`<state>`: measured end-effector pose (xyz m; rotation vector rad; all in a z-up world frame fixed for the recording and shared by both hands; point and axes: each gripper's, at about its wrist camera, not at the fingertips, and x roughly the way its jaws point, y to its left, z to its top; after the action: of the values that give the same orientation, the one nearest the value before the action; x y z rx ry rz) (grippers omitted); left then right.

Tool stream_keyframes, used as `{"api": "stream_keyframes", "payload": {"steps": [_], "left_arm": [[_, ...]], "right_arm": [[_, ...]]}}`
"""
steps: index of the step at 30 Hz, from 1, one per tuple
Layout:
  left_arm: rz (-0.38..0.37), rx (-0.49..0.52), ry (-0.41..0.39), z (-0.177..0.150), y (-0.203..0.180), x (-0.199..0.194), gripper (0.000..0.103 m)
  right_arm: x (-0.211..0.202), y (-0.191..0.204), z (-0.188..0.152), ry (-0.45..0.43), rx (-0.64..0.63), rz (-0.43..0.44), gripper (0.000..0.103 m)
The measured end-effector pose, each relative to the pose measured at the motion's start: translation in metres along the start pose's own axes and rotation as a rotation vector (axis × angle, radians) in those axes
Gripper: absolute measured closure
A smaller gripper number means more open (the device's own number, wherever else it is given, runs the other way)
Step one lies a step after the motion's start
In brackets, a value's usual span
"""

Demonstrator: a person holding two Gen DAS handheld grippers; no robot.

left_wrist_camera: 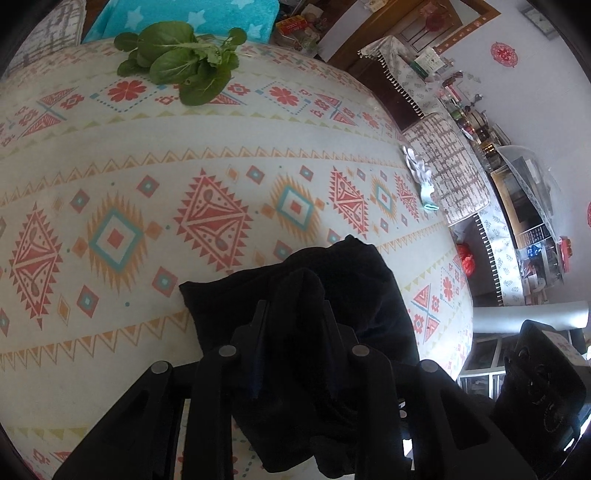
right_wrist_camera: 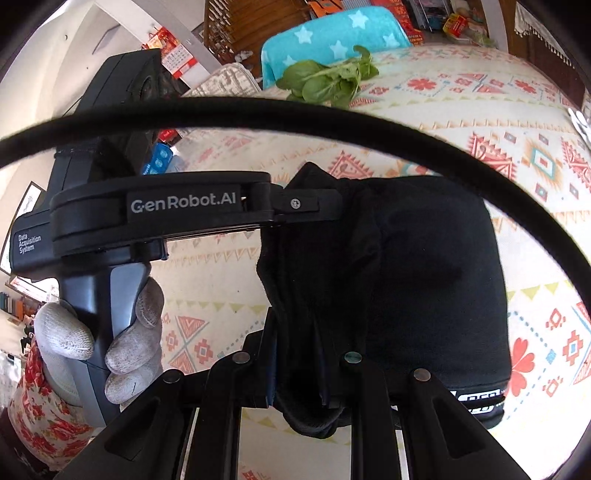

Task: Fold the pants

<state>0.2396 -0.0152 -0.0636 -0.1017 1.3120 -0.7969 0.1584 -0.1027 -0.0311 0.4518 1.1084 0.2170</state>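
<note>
The black pants [left_wrist_camera: 332, 291] are bunched into a small folded bundle held over the patterned tablecloth [left_wrist_camera: 147, 155]. My left gripper [left_wrist_camera: 295, 314] is shut on a thick fold of the pants. In the right wrist view the pants [right_wrist_camera: 424, 277] fill the middle, with a white-lettered waistband at the lower right. My right gripper [right_wrist_camera: 301, 354] is shut on the bundle's near edge. The left gripper [right_wrist_camera: 314, 203] shows from the side, clamped on the bundle's far left corner, held by a gloved hand [right_wrist_camera: 122, 332].
A bunch of green leafy vegetables [left_wrist_camera: 184, 62] lies at the table's far side; it also shows in the right wrist view [right_wrist_camera: 328, 79]. A white glove [left_wrist_camera: 419, 173] lies at the right edge. A turquoise star-patterned chair [right_wrist_camera: 332, 33] stands beyond. A black cable [right_wrist_camera: 295, 110] arcs across the right wrist view.
</note>
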Motion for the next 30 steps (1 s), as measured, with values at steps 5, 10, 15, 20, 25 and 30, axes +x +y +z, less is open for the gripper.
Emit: {"api": "stream_keyframes", "payload": {"steps": [5, 10, 15, 20, 25, 30], "left_arm": [[0.01, -0.022, 0.001, -0.004, 0.014, 0.002, 0.078], [0.002, -0.069, 0.007, -0.006, 0.032, 0.0, 0.069], [0.024, -0.092, -0.041, -0.007, 0.045, -0.026, 0.061], [0.111, -0.114, -0.109, -0.015, 0.059, -0.062, 0.06], [0.147, -0.054, -0.136, -0.038, 0.032, -0.077, 0.058], [0.185, 0.1, -0.131, -0.054, -0.026, -0.049, 0.057]], "right_arm": [[0.021, 0.002, 0.0, 0.027, 0.006, -0.018, 0.084], [0.034, 0.006, 0.004, 0.025, 0.01, -0.032, 0.066], [0.024, 0.024, 0.001, -0.008, -0.056, -0.034, 0.037], [-0.021, 0.02, -0.001, -0.093, -0.059, -0.036, 0.036], [-0.054, -0.047, -0.008, -0.155, 0.102, -0.193, 0.036], [-0.064, -0.089, -0.011, -0.169, 0.196, -0.284, 0.036]]}}
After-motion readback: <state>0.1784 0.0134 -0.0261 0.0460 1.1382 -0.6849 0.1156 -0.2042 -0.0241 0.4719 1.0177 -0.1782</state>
